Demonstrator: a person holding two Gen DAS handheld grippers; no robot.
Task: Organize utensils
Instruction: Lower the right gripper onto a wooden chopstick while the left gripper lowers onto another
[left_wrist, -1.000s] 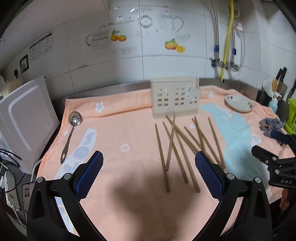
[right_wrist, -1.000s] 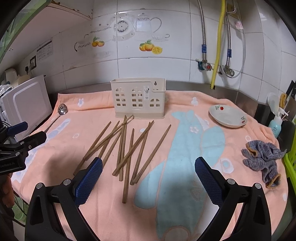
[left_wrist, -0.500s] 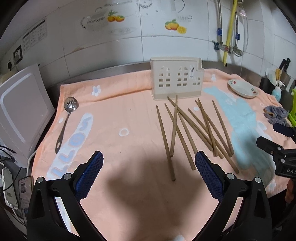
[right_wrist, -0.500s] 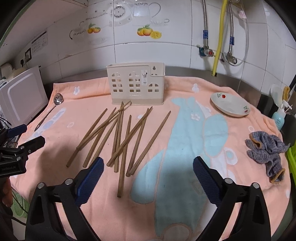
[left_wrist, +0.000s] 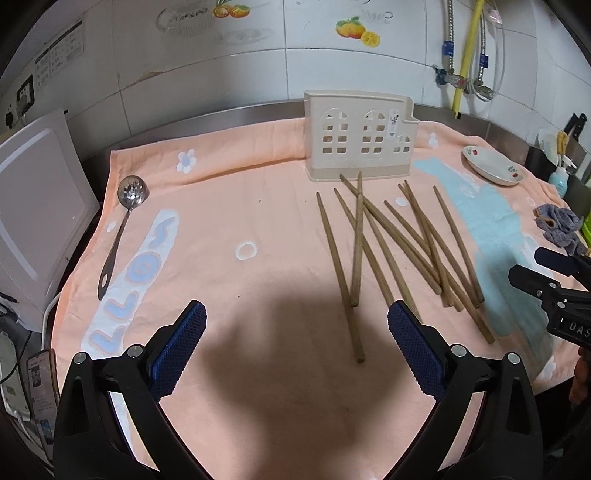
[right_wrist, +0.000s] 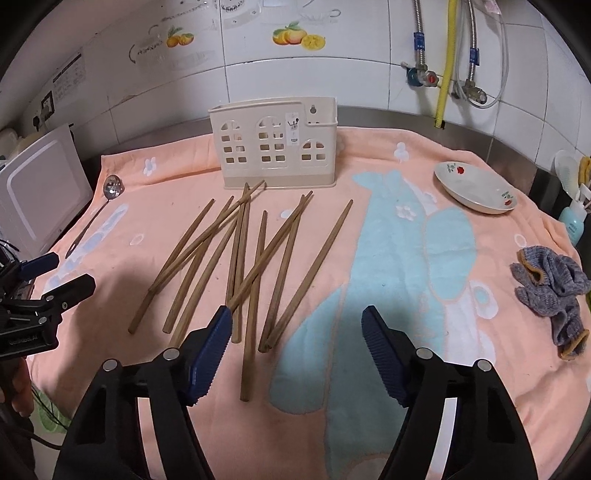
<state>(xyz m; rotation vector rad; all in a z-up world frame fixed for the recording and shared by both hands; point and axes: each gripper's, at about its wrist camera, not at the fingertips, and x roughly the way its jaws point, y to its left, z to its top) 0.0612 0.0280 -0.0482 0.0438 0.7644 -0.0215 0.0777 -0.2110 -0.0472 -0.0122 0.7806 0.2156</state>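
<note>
Left wrist view: brown wooden chopsticks (left_wrist: 388, 247) lie crisscrossed on the peach towel (left_wrist: 229, 229), in front of the cream holder (left_wrist: 358, 140). The left gripper (left_wrist: 295, 347) gapes, empty.

Right wrist view: the right gripper (right_wrist: 297, 341) is closing above the towel beside the chopsticks' near ends, clasping nothing.

Scattered chopsticks (right_wrist: 240, 258) before the closing, empty right claw (right_wrist: 297, 350).

Towel (right_wrist: 369, 166): peach, with pale blue shapes and white flowers. Holder (right_wrist: 273, 147): cream, window-shaped cut-outs; chopsticks (right_wrist: 255, 266) brown. Dish (right_wrist: 472, 188): white, red motifs; rag (right_wrist: 550, 291) grey, orange-edged.
</note>
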